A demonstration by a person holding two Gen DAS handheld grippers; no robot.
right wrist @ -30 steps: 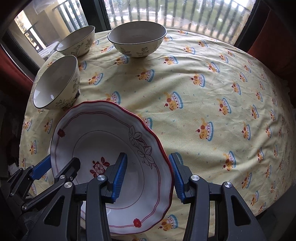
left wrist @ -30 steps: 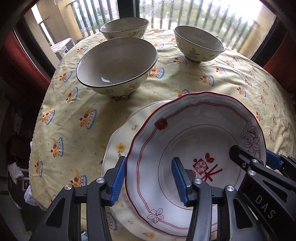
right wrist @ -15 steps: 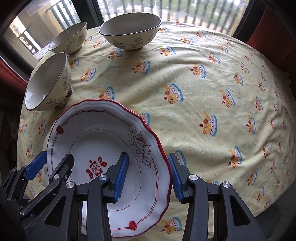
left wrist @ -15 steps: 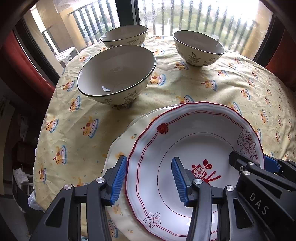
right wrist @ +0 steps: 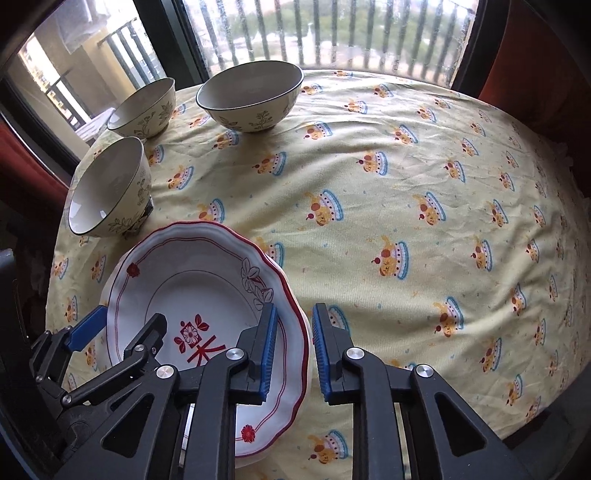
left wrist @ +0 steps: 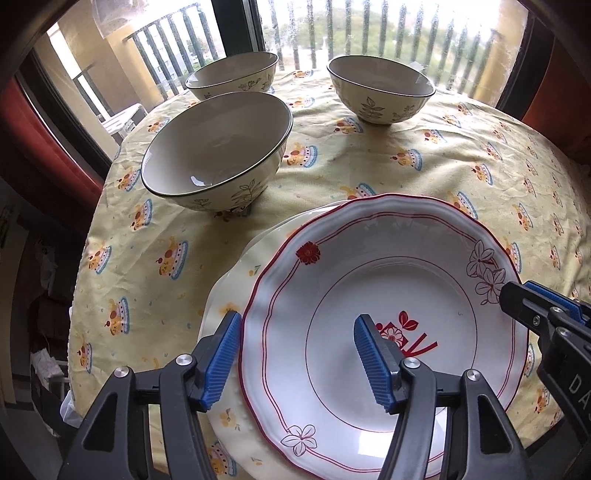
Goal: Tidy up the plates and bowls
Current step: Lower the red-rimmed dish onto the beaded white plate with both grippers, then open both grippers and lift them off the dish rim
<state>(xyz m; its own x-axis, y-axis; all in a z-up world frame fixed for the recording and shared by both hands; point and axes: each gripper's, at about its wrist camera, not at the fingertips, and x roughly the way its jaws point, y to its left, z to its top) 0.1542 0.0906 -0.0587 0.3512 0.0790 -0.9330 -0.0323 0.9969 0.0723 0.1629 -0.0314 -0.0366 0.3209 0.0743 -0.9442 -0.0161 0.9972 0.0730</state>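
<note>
Altogether, three bowls and two plates are counted on the yellow tablecloth (right wrist: 406,184). A near bowl (left wrist: 218,151) is seen just beyond the plates, a far left bowl (left wrist: 232,75) behind it close to the window (left wrist: 369,33), and a far right bowl (left wrist: 380,88) well apart to the right. A red-rimmed plate (left wrist: 388,266) is stacked on a cream flowered plate (left wrist: 236,284), whose edge is exposed only at the left.

Both grippers are held with jaws parted, nothing clamped. The left rim of the red-rimmed plate is straddled by the left gripper (left wrist: 295,358), one blue pad outside the rim and one over the well. Its right rim is straddled by the right gripper (right wrist: 293,350) with a narrower gap, one pad inside the plate and one outside over the cloth; whether the pads touch the rim cannot be told
</note>
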